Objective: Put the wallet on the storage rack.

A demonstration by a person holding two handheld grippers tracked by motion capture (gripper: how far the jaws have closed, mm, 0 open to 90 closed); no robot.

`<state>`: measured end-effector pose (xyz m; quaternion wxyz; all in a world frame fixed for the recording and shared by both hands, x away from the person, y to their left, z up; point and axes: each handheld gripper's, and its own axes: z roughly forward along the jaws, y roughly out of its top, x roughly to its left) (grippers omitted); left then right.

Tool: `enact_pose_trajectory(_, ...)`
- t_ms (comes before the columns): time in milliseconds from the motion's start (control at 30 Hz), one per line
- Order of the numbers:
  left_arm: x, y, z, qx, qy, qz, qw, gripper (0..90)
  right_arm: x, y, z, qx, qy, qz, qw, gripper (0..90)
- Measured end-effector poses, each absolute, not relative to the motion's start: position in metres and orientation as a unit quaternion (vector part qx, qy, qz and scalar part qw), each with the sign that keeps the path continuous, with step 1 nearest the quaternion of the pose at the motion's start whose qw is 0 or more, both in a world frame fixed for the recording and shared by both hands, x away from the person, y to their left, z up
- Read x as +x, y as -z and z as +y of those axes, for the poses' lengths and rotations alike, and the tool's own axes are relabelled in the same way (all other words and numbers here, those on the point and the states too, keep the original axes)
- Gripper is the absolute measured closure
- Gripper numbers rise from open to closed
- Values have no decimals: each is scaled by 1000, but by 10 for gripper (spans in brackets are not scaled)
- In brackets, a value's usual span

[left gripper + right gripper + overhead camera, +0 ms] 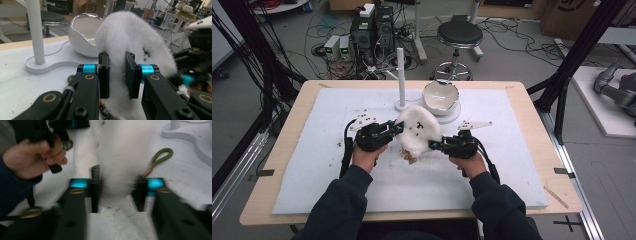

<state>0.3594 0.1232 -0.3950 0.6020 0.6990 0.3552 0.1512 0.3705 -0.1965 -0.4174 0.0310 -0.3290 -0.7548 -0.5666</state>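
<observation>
Thing: white fluffy plush (419, 127), soft pile, rounded lump w/ small black marks on top.
Where: mid white mat (312, 175), lifted betw both grippers, just in front of egg-shaped bowl (440, 96) and white post (400, 75).
L gripper (117, 75): clenched on plush, fur squeezed betw jaws.
R gripper (117, 192): jaws around plush's lower edge; pic blurred, but pads seem to press fur.
Under plush: brownish bits (408, 156), mostly covered, can't ID.
Green loop (160, 157): beside plush in right gripper view; attachment hidden.
Blur: right gripper view smeared, edges unclear.
</observation>
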Motion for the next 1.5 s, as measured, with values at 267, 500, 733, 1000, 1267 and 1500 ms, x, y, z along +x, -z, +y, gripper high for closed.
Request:
enact_pose_trajectory(267,358,403,113,771,-87,331,536,740,370,407,-216,-342,588,-732,-22,783)
enact_pose_trajectory(500,362,387,130,755,-119,326,556,465,370,392,-223,-313,572,-757,-48,789)
enact_pose_trajectory(733,373,363,122,756,-142,276,577,421,372,393,-217,-275,551,-788,-13,788)
enact_pose_trajectory(1000,378,379,106,808,-77,251,528,715,371,391,-213,-264,543,-797,-11,782)
enact_pose_trajectory(1267,371,378,117,747,-89,266,603,786,372,391,-227,-327,568,-752,-74,447)
enact_pose_trajectory(1500,367,375,125,712,-105,266,641,785,374,399,-222,-317,569,-758,-35,453)
